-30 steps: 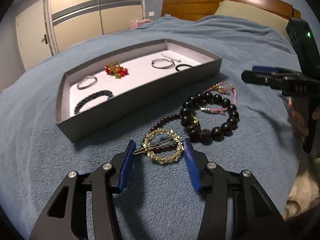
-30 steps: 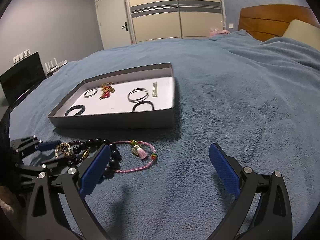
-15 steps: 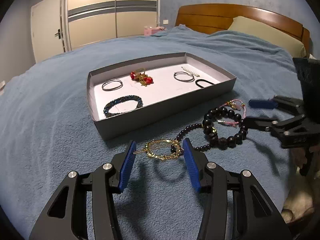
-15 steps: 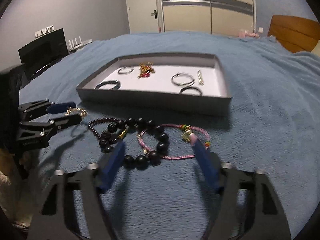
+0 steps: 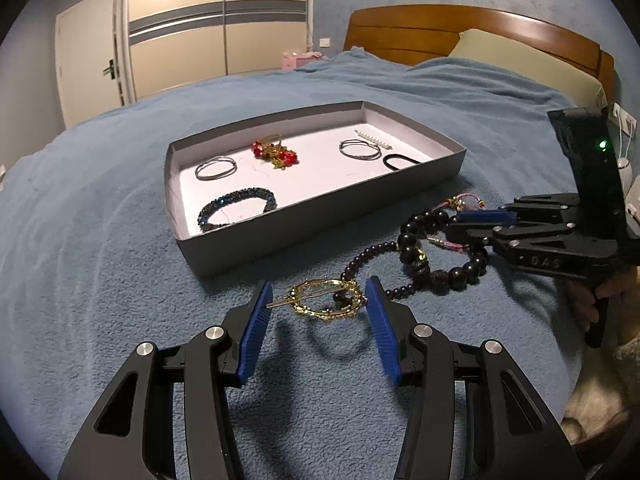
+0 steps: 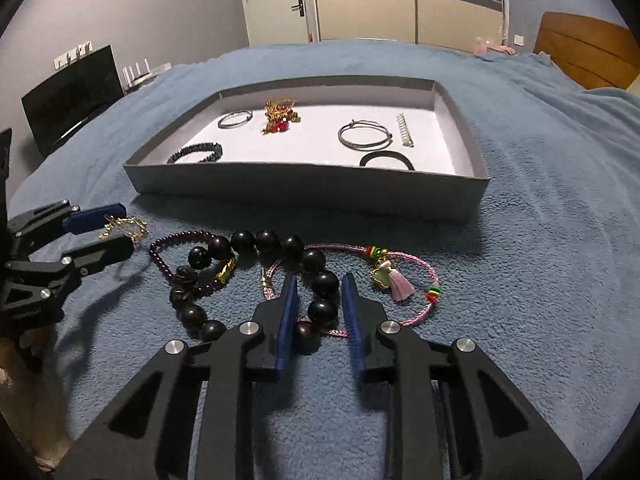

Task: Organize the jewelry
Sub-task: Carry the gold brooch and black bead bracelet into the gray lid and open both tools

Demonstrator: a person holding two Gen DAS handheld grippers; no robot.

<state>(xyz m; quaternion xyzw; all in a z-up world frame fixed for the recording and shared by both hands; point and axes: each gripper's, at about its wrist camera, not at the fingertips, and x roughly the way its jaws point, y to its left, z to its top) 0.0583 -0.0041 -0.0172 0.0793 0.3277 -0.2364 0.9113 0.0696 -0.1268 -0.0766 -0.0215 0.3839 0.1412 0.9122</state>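
Observation:
A grey jewelry tray [image 5: 320, 216] [image 6: 304, 192] sits on the blue blanket with several pieces inside. My left gripper [image 5: 318, 300] [image 6: 112, 230] is shut on a gold ring-shaped hair clip [image 5: 326, 300] [image 6: 124, 228] and holds it a little above the blanket. My right gripper [image 6: 318, 294] [image 5: 460, 226] has its jaws narrowed around the black bead bracelet [image 6: 324, 284] [image 5: 440, 268], which lies on the blanket; I cannot tell whether they press it. A pink cord bracelet [image 6: 400, 276] and a thin purple bead bracelet [image 6: 176, 240] [image 5: 368, 256] lie beside it.
In the tray lie silver hoops [image 5: 216, 168] [image 5: 360, 148], a red and gold piece [image 5: 276, 152], a dark blue beaded bracelet [image 5: 236, 208], a black band [image 5: 400, 160] and a pearl clip [image 5: 374, 140]. The wooden headboard [image 5: 440, 32] stands behind, wardrobe doors [image 5: 216, 20] beyond, and a monitor [image 6: 72, 96] to the left.
My left gripper lifted the gold hair clip off the blanket and holds it steady. My right gripper swung down to the black bead bracelet and narrowed its jaws around it.

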